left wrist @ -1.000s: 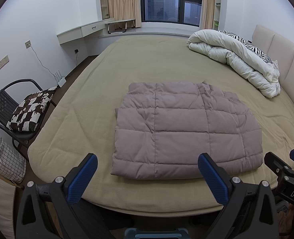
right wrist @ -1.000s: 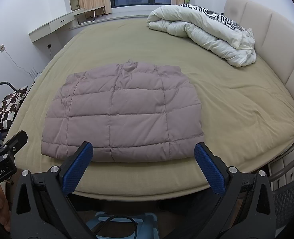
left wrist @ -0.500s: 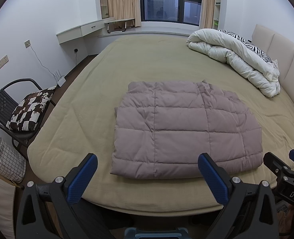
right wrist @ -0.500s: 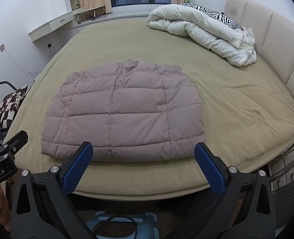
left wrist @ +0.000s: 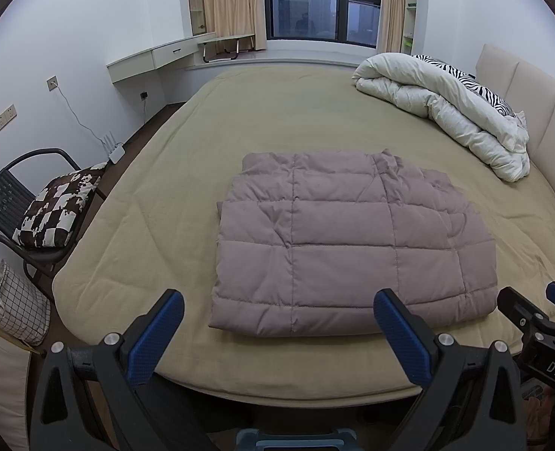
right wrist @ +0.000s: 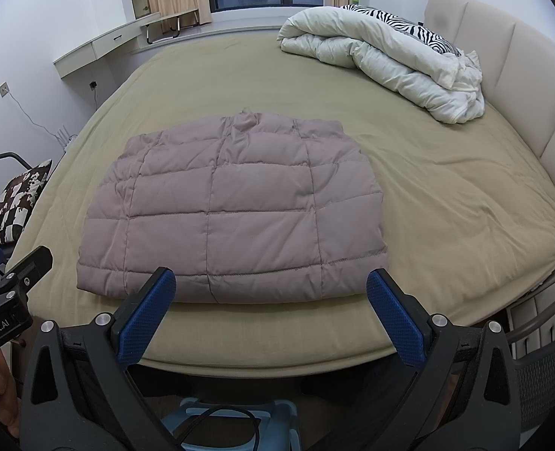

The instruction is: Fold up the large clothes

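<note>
While my left gripper (left wrist: pixel 279 332) and right gripper (right wrist: pixel 269 310) hang wide open and empty at the bed (right wrist: pixel 465 195) edge, nothing has shifted over the last second: the quilted jacket (right wrist: pixel 232 210) lies folded flat mid-mattress, apparently finished.

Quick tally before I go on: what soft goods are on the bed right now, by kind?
Puffer jacket, mauve, folded flat: 1
White duvet, bundled by the headboard: 1
Zebra-print piece on that duvet: 1
Total on the bed: 3
Both grippers, left and right, are open and empty.
</note>
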A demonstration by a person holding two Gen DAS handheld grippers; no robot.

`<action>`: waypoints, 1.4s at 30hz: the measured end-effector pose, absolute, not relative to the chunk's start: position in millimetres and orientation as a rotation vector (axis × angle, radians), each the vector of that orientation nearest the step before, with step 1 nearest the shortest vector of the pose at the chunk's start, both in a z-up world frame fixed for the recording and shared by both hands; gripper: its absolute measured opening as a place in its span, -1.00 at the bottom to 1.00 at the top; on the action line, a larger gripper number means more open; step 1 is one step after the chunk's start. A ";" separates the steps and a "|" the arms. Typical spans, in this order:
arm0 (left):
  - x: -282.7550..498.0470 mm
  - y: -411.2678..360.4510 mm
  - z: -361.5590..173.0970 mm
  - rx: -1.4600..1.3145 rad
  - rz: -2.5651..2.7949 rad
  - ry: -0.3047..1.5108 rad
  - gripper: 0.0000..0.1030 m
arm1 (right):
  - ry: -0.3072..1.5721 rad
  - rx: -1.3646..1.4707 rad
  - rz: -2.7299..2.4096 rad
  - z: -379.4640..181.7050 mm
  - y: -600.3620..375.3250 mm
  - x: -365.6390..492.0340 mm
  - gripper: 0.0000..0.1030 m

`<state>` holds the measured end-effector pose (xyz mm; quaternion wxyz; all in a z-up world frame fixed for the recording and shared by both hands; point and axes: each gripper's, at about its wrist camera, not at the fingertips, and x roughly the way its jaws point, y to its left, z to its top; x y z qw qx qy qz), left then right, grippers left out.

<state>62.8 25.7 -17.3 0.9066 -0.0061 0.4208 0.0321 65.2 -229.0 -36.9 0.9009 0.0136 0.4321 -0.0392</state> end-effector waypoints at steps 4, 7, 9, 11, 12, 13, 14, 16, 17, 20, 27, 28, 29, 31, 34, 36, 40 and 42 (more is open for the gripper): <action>59.1 24.5 -18.7 -0.004 0.063 0.855 1.00 | 0.894 0.028 -0.082 -37.0 -229.7 65.0 1.00; 58.0 26.3 -20.9 -0.003 0.062 0.852 1.00 | 0.894 0.028 -0.082 -37.0 -229.5 64.9 1.00; 58.6 27.8 -20.7 0.007 0.068 0.849 1.00 | 0.893 0.028 -0.082 -36.9 -229.6 65.0 1.00; 61.1 29.1 -18.9 0.009 0.062 0.852 1.00 | 0.894 0.028 -0.082 -36.9 -229.3 65.2 1.00; 61.5 30.1 -18.6 0.007 0.065 0.854 1.00 | 0.894 0.028 -0.083 -36.9 -229.6 65.1 1.00; 61.3 30.6 -18.7 0.004 0.063 0.856 1.00 | 0.895 0.029 -0.083 -37.0 -228.6 65.3 1.00; 62.3 31.7 -18.3 0.003 0.058 0.858 1.00 | 0.895 0.030 -0.082 -36.9 -228.4 65.3 1.00; 62.6 31.9 -18.9 0.004 0.054 0.862 1.00 | 0.897 0.030 -0.078 -39.0 -230.2 64.6 1.00; 62.4 32.0 -19.0 0.004 0.054 0.862 1.00 | 0.898 0.028 -0.077 -39.6 -230.3 64.0 1.00; 62.9 32.5 -19.0 0.003 0.053 0.865 1.00 | 0.899 0.030 -0.076 -40.7 -230.3 63.7 1.00; 63.1 33.2 -18.9 0.004 0.053 0.865 1.00 | 0.899 0.031 -0.076 -41.0 -232.2 63.5 1.00; 62.9 33.3 -18.9 0.004 0.052 0.865 1.00 | 0.900 0.031 -0.075 -41.0 -232.4 63.6 1.00; 62.7 33.7 -18.9 0.004 0.050 0.865 1.00 | 0.900 0.031 -0.075 -41.0 -232.5 63.5 1.00; 63.1 33.1 -19.0 0.004 0.051 0.866 1.00 | 0.899 0.030 -0.075 -41.3 -231.6 63.4 1.00; 63.0 32.7 -18.8 0.003 0.053 0.866 1.00 | 0.900 0.031 -0.076 -41.0 -232.0 63.5 1.00; 63.5 32.9 -18.8 0.003 0.051 0.867 1.00 | 0.900 0.031 -0.076 -41.0 -232.0 63.5 1.00; 63.8 33.1 -18.7 0.003 0.050 0.867 1.00 | 0.900 0.031 -0.076 -41.0 -231.8 63.4 1.00; 63.5 32.8 -18.6 0.004 0.051 0.867 1.00 | 0.900 0.031 -0.076 -41.0 -231.5 63.4 1.00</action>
